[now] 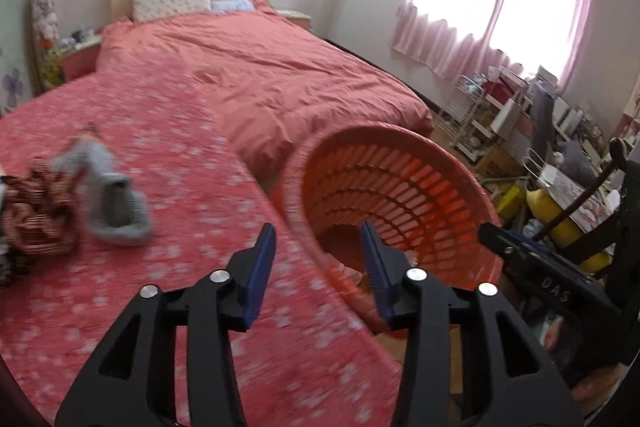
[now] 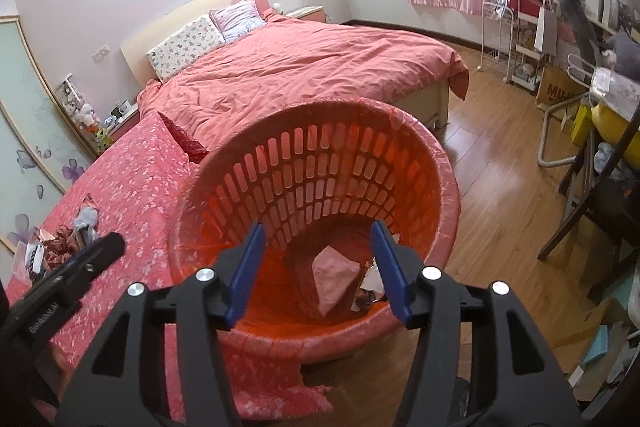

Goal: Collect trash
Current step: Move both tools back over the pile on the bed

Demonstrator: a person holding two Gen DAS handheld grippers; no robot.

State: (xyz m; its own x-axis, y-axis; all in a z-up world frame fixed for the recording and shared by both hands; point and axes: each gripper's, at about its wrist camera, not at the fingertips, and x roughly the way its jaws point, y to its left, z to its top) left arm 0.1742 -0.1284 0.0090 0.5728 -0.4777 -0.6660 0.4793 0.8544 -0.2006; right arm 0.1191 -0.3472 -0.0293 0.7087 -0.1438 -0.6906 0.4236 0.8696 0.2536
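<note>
Orange slatted plastic basket sits just beyond the right gripper, whose fingers are released over pink crumpled paper. Left gripper, also released, likely next reaches left for the grey-and-brown crumpled litter on the bed.

Your right hand-held gripper hangs over the mouth of the orange slatted basket, jaws spread wide, nothing between them. Down in the basket lie a pink crumpled paper and some smaller scraps beside it. Your left hand-held gripper pokes in at lower left over the floral bedspread, near a grey sock and striped cloth.
</note>
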